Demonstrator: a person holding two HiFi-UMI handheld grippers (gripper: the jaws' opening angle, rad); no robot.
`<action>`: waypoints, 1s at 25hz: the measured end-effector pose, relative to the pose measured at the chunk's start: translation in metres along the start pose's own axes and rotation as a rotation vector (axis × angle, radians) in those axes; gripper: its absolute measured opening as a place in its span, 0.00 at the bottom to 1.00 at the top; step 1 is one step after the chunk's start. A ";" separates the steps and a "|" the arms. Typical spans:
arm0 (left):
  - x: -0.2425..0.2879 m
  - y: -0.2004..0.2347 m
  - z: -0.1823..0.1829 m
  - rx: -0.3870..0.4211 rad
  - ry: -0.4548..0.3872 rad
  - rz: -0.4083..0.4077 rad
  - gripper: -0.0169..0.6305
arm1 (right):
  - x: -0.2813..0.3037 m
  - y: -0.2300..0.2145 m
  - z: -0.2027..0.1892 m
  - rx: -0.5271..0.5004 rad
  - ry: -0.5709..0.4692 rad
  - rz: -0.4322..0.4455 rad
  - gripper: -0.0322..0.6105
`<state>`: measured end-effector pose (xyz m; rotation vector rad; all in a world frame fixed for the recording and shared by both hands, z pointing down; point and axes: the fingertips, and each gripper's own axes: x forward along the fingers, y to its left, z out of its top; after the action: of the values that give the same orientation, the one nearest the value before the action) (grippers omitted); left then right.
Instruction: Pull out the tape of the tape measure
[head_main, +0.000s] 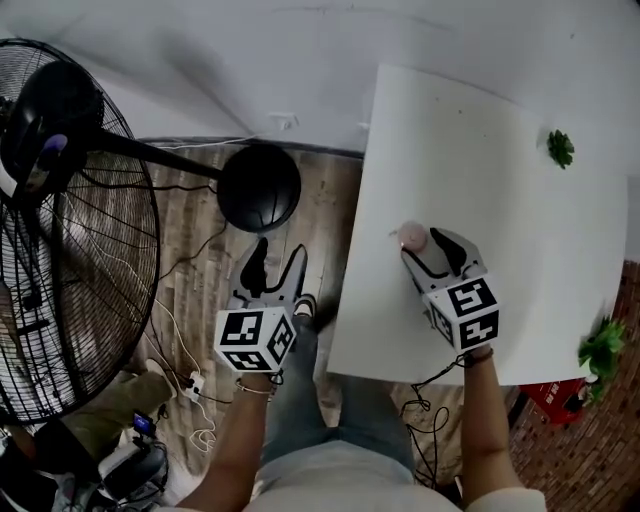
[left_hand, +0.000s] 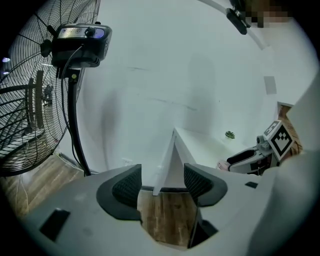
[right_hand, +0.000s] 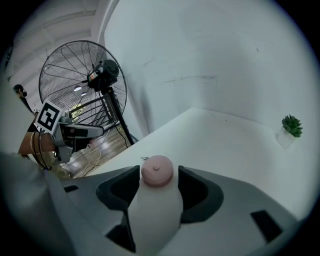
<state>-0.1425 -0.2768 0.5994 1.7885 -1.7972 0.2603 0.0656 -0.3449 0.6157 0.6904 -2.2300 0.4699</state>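
Observation:
A small round pink tape measure (head_main: 412, 237) (right_hand: 157, 171) sits between the jaws of my right gripper (head_main: 428, 243) (right_hand: 159, 182), which is shut on it just above the white table (head_main: 480, 150) near its left edge. A tiny metal tab (right_hand: 144, 158) sticks out at the disc's left side. My left gripper (head_main: 279, 250) (left_hand: 162, 182) hangs open over the wooden floor to the left of the table, nothing between its fingers. It lies roughly level with the right gripper (left_hand: 255, 157), which shows at the far right of the left gripper view.
A large black pedestal fan (head_main: 70, 200) stands at the left, its round base (head_main: 259, 187) close ahead of the left gripper. Cables (head_main: 190, 330) trail over the floor. Two small green plants (head_main: 560, 147) (head_main: 600, 345) sit along the table's right side. A red object (head_main: 555, 400) lies below the table's right corner.

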 end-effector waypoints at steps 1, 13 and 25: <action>0.000 0.000 0.000 0.000 0.001 -0.001 0.44 | 0.001 0.000 0.000 -0.001 0.004 0.003 0.42; 0.004 0.001 0.003 0.011 0.007 -0.008 0.44 | 0.009 0.005 0.002 -0.074 0.043 -0.004 0.42; 0.006 -0.005 0.003 0.018 0.017 -0.025 0.44 | 0.010 0.003 0.002 -0.091 0.060 -0.035 0.39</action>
<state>-0.1385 -0.2844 0.5987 1.8145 -1.7646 0.2818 0.0574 -0.3467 0.6215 0.6588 -2.1655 0.3642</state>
